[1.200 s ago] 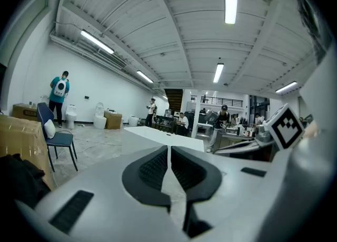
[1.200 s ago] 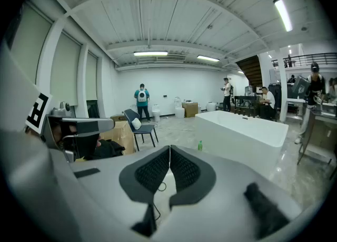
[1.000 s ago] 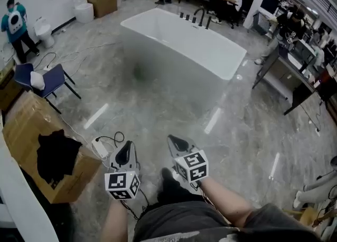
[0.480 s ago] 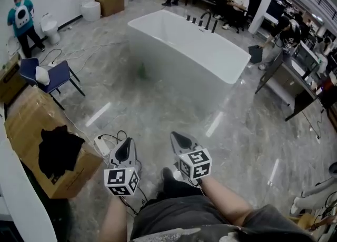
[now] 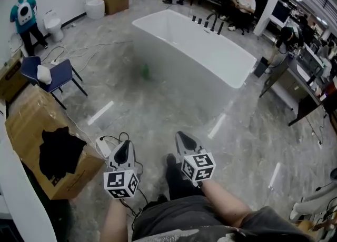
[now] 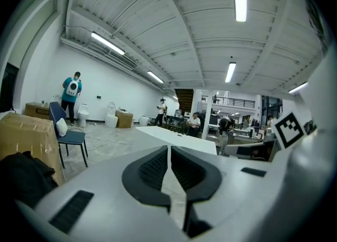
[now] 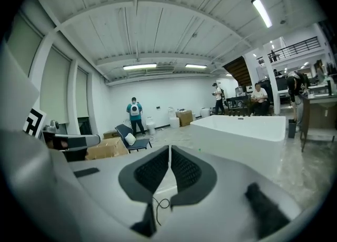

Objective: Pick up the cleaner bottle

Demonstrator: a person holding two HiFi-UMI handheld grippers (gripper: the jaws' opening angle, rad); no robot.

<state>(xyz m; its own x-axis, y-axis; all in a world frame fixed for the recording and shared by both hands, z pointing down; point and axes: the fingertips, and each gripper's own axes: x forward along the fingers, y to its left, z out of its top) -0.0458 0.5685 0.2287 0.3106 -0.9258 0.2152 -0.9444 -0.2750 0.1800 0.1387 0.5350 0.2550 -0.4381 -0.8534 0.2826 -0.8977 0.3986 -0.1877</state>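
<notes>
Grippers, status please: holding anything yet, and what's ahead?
Left gripper and right gripper shut, empty. Small green thing beside bathtub, maybe the bottle, untouched. Nothing visible between.

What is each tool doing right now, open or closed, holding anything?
Left tool: closed, nothing between its jaws.
Right tool: closed, nothing between its jaws.

The glossy grey stone floor point(image 5: 158, 109) carries a long white bathtub point(image 5: 210, 51) in its middle. Just beside the tub's near wall sits a small green object point(image 5: 145, 70), too blurred to make out. At the left stand a blue chair point(image 5: 55, 73) and a big cardboard box point(image 5: 26, 125), with a white power strip point(image 5: 103, 145) and its black cable near the box
</notes>
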